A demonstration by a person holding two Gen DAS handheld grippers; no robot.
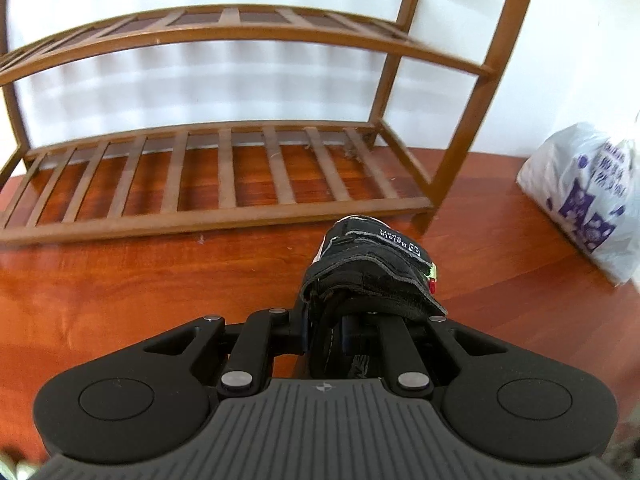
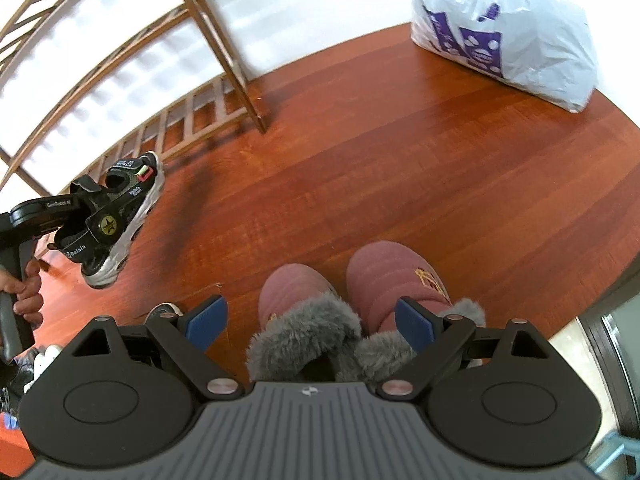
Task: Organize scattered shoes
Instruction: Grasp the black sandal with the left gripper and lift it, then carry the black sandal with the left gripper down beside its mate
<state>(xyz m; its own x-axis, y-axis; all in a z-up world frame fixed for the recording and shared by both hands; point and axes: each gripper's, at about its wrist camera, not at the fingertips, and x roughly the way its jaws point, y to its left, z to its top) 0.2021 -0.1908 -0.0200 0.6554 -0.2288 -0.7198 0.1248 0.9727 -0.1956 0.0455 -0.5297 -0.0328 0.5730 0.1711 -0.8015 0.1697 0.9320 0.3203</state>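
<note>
My left gripper (image 1: pixel 326 330) is shut on the heel strap of a black child's sandal (image 1: pixel 372 264) with a grey sole, held above the floor in front of the wooden shoe rack (image 1: pixel 224 216). The sandal (image 2: pixel 116 216) also shows in the right wrist view, hanging from the left gripper (image 2: pixel 60 216). My right gripper (image 2: pixel 316 320) is open, its blue pads either side of a pair of pink slippers (image 2: pixel 304 300) with grey fur cuffs standing on the floor.
A white plastic bag (image 2: pixel 516 28) with purple print lies on the wooden floor by the wall, right of the rack; it also shows in the left wrist view (image 1: pixel 588 196). The rack's lower shelf (image 1: pixel 120 184) and upper shelf (image 1: pixel 240 28) hold nothing. More shoes (image 2: pixel 44 356) lie at the lower left.
</note>
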